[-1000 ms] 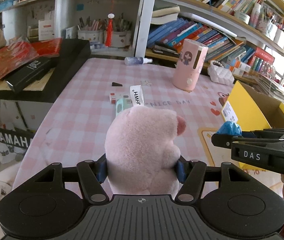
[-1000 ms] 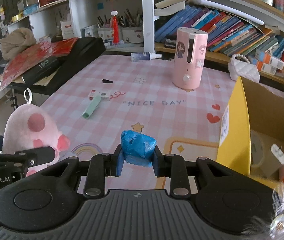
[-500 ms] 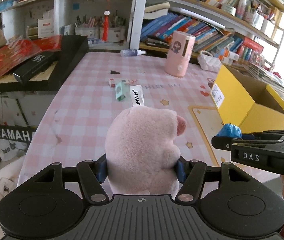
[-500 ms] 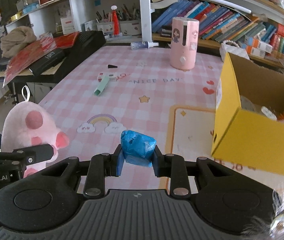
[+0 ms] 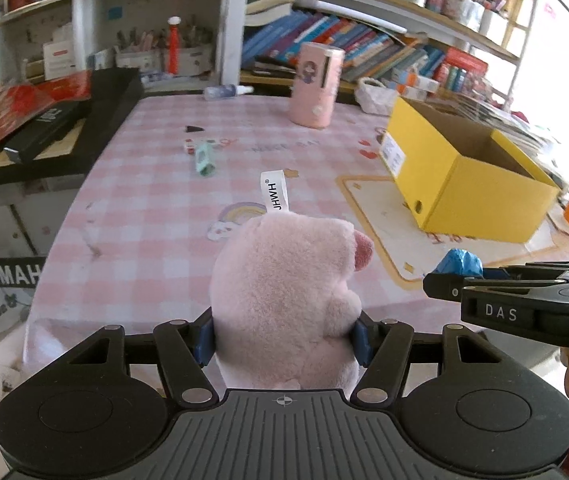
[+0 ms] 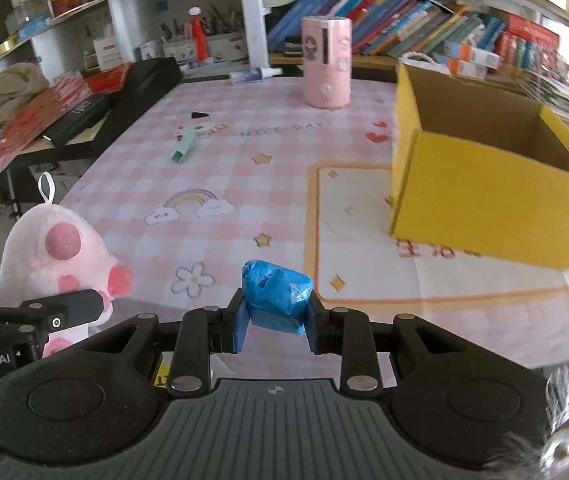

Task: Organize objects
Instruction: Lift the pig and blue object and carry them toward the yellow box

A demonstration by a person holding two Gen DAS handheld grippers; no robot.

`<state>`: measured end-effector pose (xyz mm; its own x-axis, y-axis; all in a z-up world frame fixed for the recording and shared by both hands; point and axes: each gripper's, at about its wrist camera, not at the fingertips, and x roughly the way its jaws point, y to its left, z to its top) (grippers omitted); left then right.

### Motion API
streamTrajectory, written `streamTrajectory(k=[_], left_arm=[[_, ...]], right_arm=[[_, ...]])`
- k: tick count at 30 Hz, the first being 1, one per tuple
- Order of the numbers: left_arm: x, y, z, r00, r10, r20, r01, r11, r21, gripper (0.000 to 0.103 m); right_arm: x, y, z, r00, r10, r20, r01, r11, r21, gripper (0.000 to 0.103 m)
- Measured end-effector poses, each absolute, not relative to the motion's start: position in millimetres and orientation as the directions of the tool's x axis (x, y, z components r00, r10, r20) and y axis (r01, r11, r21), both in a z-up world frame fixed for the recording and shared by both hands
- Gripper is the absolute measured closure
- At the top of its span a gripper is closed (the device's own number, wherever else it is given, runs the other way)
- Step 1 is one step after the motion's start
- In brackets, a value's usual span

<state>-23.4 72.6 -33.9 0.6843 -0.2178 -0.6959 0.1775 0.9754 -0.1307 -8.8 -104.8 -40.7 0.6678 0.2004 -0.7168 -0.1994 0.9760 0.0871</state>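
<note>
**Both tools loaded, box on the right**

Going L to R: left tool (image 5: 284, 338) was clamped on the pink plush pig (image 5: 284, 300), held up w/ its white loop tag on top, over the near edge of the pink checkered tabletop (image 5: 144, 200). Right tool (image 6: 274, 322) was squeezed tight on a crumpled blue wrapper (image 6: 274, 294), also off the tabletop. Mint green stick thing (image 6: 182, 150) lay further back, pink cylinder (image 6: 326, 64) behind it. Open yellow box (image 6: 484, 200) sat on the right side.

A home study: crowded wooden bookshelves (image 6: 424, 20) behind a pink checked tablecloth (image 6: 244, 184), black Yamaha keyboard (image 5: 44, 136) beside it.
</note>
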Motion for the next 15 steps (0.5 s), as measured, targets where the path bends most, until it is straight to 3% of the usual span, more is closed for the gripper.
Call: streamTrajectory(k=[15], left_arm=[[-26, 25, -39, 0.623, -0.354, -0.698, 0.376, 0.917, -0.130, 0.041]], right_arm=[[-48, -157, -46, 0.679, 0.056, -0.732, 0.022, 0.995, 0.097, 0.077]])
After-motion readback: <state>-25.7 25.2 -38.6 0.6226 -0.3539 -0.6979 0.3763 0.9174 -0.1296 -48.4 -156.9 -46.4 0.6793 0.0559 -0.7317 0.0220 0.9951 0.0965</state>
